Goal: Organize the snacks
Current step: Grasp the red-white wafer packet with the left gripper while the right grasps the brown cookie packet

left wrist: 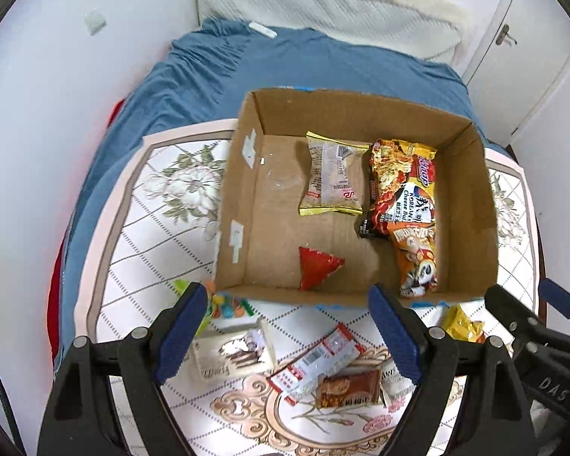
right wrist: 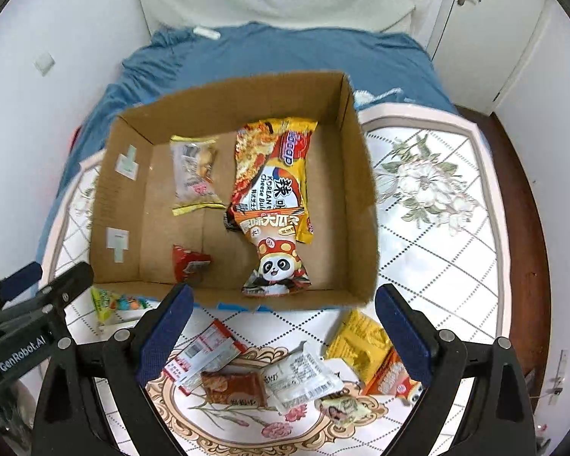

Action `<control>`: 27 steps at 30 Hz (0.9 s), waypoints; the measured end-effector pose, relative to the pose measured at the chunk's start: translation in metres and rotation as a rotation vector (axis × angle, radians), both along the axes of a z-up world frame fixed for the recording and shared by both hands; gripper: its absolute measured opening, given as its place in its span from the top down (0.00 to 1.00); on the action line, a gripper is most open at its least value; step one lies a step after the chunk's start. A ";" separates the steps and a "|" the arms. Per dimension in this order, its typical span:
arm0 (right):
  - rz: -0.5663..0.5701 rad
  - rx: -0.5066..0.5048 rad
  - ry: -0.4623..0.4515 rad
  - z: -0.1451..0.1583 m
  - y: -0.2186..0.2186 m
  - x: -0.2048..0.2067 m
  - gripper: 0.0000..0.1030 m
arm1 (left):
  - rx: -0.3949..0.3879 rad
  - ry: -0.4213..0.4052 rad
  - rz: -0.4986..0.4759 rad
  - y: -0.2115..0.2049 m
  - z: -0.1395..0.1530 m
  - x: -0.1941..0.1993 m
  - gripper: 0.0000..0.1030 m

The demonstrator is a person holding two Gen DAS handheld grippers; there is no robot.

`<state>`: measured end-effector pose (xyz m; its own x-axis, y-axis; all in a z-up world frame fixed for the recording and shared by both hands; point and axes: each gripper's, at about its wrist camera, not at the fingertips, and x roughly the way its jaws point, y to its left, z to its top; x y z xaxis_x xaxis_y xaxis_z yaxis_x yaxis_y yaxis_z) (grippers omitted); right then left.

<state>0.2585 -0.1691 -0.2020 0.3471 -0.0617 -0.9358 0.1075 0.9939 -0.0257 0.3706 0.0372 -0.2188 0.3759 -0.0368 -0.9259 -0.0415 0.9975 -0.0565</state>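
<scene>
An open cardboard box (left wrist: 243, 197) (right wrist: 361, 174) stands on the floral table. Inside lie a clear yellow-edged pack (left wrist: 332, 174) (right wrist: 195, 169), a Korean noodle pack (left wrist: 402, 186) (right wrist: 273, 167), a panda snack pack (left wrist: 418, 258) (right wrist: 275, 254) and a red triangular packet (left wrist: 317, 266) (right wrist: 188, 262). In front of the box lie loose snacks: a red-white pack (left wrist: 315, 361) (right wrist: 205, 353), a brown pack (left wrist: 347, 385) (right wrist: 233, 383), a white pack (right wrist: 304, 376), a yellow pack (right wrist: 357, 342) (left wrist: 461, 323). My left gripper (left wrist: 285, 334) is open and empty above them. My right gripper (right wrist: 285, 334) is open and empty too.
A white box-shaped snack (left wrist: 233, 353) and a colourful candy bag (left wrist: 224, 304) (right wrist: 114, 304) lie at the front left. An orange pack (right wrist: 393, 378) and a small round snack (right wrist: 342, 408) lie at the front right. A blue-covered bed (left wrist: 304, 68) lies behind the table.
</scene>
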 end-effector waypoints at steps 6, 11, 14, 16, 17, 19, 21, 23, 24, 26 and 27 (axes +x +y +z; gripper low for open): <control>0.021 0.008 -0.082 0.040 0.013 -0.037 0.04 | -0.013 -0.077 0.007 0.004 0.036 -0.038 0.16; 0.031 0.064 -0.098 0.053 0.021 -0.063 0.04 | -0.008 -0.110 0.017 0.006 0.054 -0.064 0.16; 0.022 0.095 -0.076 0.045 0.020 -0.077 0.04 | -0.003 -0.091 0.023 0.009 0.047 -0.077 0.16; 0.004 0.122 -0.036 0.030 0.017 -0.087 0.04 | 0.012 -0.057 0.027 0.010 0.031 -0.085 0.16; -0.011 0.144 -0.008 0.019 0.014 -0.092 0.04 | 0.022 -0.034 0.029 0.010 0.020 -0.090 0.16; -0.058 0.203 0.069 -0.010 0.006 -0.103 0.04 | 0.049 0.010 0.040 0.012 -0.001 -0.095 0.16; -0.111 0.279 0.151 -0.042 -0.001 -0.110 0.04 | 0.089 0.061 0.061 0.017 -0.029 -0.100 0.16; -0.198 0.386 0.240 -0.081 -0.007 -0.118 0.04 | 0.126 0.099 0.080 0.021 -0.053 -0.105 0.16; -0.245 0.437 0.278 -0.100 -0.010 -0.121 0.04 | 0.146 0.122 0.085 0.023 -0.066 -0.106 0.16; -0.362 0.541 0.344 -0.141 -0.014 -0.128 0.05 | 0.187 0.152 0.083 0.025 -0.086 -0.107 0.16; -0.413 0.571 0.366 -0.158 -0.015 -0.129 0.05 | 0.217 0.160 0.077 0.027 -0.094 -0.107 0.16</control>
<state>0.1295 -0.1837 -0.3595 0.0647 0.4056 -0.9118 0.5540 0.7454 0.3709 0.2641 0.0639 -0.3132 0.2180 0.1921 -0.9569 -0.1091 0.9791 0.1717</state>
